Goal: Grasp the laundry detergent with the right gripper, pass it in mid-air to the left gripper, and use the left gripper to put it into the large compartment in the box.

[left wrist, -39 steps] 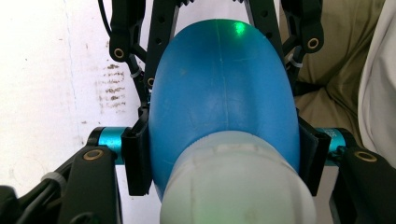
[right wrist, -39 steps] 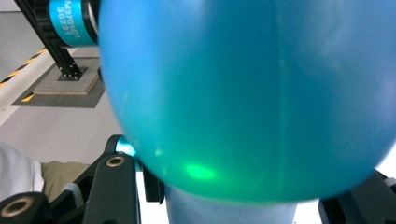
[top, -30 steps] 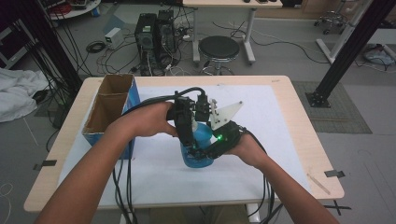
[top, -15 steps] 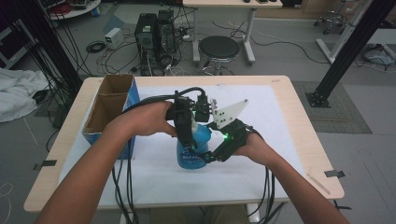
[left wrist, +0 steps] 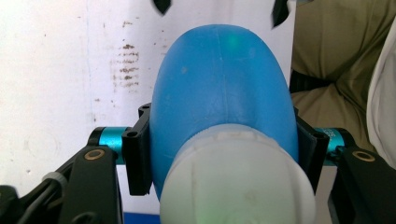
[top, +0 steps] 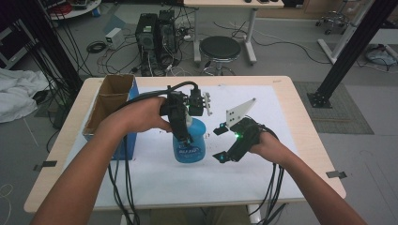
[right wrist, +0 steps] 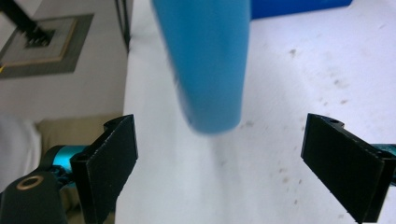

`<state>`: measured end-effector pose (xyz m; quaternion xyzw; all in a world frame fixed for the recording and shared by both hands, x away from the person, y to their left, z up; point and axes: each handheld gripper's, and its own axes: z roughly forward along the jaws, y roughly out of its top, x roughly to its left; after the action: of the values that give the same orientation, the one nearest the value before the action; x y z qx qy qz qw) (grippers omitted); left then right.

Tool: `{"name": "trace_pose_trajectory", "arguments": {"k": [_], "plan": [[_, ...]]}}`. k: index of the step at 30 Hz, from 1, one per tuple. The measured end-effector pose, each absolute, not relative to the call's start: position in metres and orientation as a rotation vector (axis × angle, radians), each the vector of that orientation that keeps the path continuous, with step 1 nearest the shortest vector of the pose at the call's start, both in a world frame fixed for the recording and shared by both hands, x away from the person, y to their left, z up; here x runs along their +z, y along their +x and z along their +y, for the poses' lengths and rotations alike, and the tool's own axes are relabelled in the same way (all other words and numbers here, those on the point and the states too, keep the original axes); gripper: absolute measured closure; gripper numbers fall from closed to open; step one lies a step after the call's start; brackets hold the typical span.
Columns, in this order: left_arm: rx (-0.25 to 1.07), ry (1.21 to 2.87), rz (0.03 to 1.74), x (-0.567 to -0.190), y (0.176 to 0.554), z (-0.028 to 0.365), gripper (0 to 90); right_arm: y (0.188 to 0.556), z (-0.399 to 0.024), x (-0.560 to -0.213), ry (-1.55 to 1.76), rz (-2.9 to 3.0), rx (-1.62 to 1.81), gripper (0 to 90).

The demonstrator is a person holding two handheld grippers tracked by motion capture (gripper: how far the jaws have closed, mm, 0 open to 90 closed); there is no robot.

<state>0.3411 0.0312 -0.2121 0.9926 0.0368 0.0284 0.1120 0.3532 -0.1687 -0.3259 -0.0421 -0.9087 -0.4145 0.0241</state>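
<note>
Bottle (top: 190, 143), blue with a white cap, which we see upright on the table (top: 281, 187) near its middle: the left gripper (top: 180, 123) is clamped across its upper body to steady it. The right gripper (top: 220, 143), jaws just opened wide and empty, stands just beside it, having let go.

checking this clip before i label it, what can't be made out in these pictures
- Bottle label: high view, print too small to read.
- Bottle top: high view, left gripper and hand cover it; left gripper view, bottom edge cuts off the white cap.
- Bottle base: right gripper view, motion blur, so touching the sheet or lifted is unclear.
- Box contents: high view, walls hide the inside.
</note>
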Motion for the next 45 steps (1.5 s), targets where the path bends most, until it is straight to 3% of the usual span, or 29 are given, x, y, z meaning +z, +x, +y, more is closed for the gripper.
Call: {"name": "trace_pose_trajectory", "arguments": {"k": [5,6,7,30,45], "plan": [[0.097,2.914,0.13,-0.211,0.344,0.036,37.8,0.352,-0.178,-0.327,-0.11,-2.861,-1.212,9.5],[0.098,2.912,0.14,-0.211,0.344,0.037,37.8,0.352,-0.18,-0.327,-0.131,-2.869,-1.21,1.3],[0.1,2.911,0.149,-0.211,0.346,0.038,37.9,0.353,-0.182,-0.326,-0.161,-2.882,-1.186,0.6],[0.171,2.863,0.297,-0.165,0.372,0.078,37.9,0.36,-0.286,-0.295,-0.397,-3.102,-0.737,1.2],[0.235,2.819,0.418,-0.119,0.378,0.12,37.9,0.362,-0.299,-0.293,-0.429,-3.075,-0.776,1.1]]}}
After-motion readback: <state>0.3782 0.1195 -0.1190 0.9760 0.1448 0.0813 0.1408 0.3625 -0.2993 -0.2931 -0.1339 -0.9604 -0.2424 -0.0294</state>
